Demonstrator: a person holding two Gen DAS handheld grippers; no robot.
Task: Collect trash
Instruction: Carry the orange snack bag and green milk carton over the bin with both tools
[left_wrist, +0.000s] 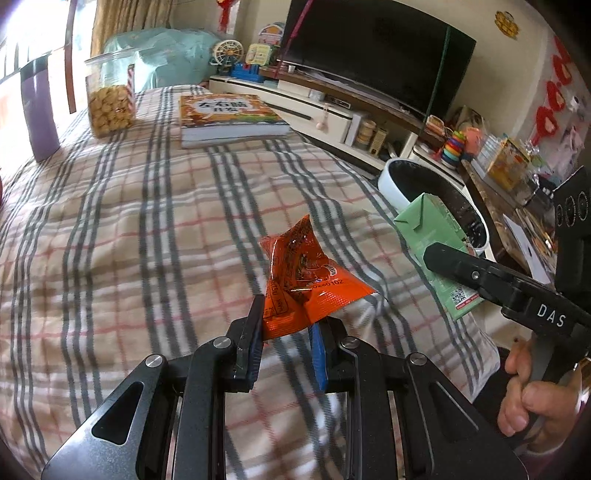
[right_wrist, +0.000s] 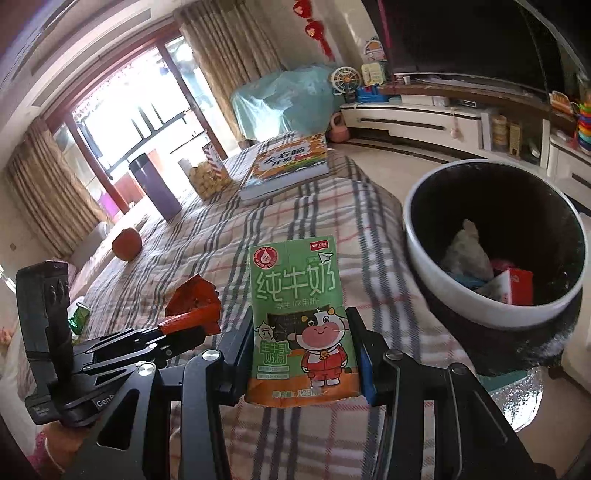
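My left gripper (left_wrist: 286, 325) is shut on an orange snack wrapper (left_wrist: 306, 280) and holds it above the plaid tablecloth (left_wrist: 147, 221). My right gripper (right_wrist: 301, 347) is shut on a green milk carton (right_wrist: 299, 314), held upright above the cloth. The carton also shows in the left wrist view (left_wrist: 432, 251), and the wrapper in the right wrist view (right_wrist: 194, 299). A white trash bin (right_wrist: 417, 236) with a black inside stands to the right of the table, with several pieces of trash in it. It also shows in the left wrist view (left_wrist: 391, 181).
On the table's far end lie a thick book (left_wrist: 229, 118), a clear jar of biscuits (left_wrist: 109, 99) and a purple cup (left_wrist: 38, 110). An orange fruit (right_wrist: 127, 243) and a green can (right_wrist: 79, 315) sit at the left. A TV stand (right_wrist: 424, 114) runs along the back.
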